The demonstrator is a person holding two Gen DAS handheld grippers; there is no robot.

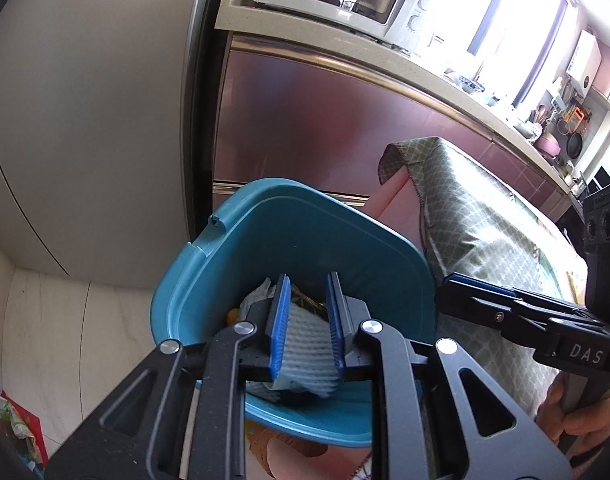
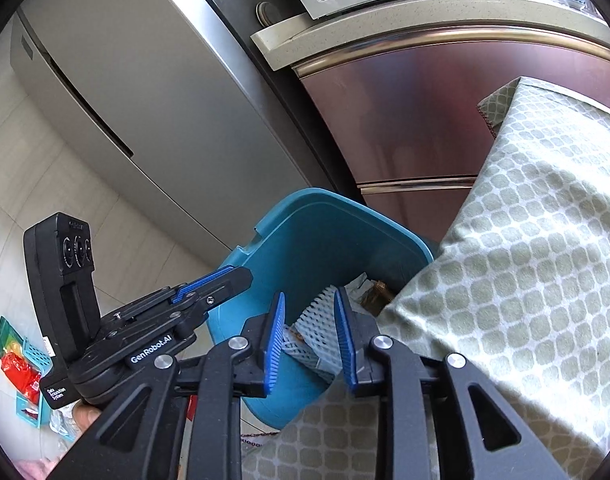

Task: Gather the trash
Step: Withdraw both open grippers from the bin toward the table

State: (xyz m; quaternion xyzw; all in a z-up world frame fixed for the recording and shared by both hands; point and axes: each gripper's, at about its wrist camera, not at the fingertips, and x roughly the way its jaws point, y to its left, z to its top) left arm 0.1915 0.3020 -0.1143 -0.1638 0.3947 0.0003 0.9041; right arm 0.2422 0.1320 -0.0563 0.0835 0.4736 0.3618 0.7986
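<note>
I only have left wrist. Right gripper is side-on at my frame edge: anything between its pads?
Observer: Yes. In the right wrist view a white foam net shows between the pads of the right gripper, over the teal bin.
Operator: Clamped?
Observer: No. The jaws stand apart, with a gap between the net and one pad. Whether it touches the other pad I cannot tell.
Operator: More trash outside the bin?
Observer: Yes. On the floor, left of the bin in that view, lie red and green wrappers next to a teal perforated pack.
</note>
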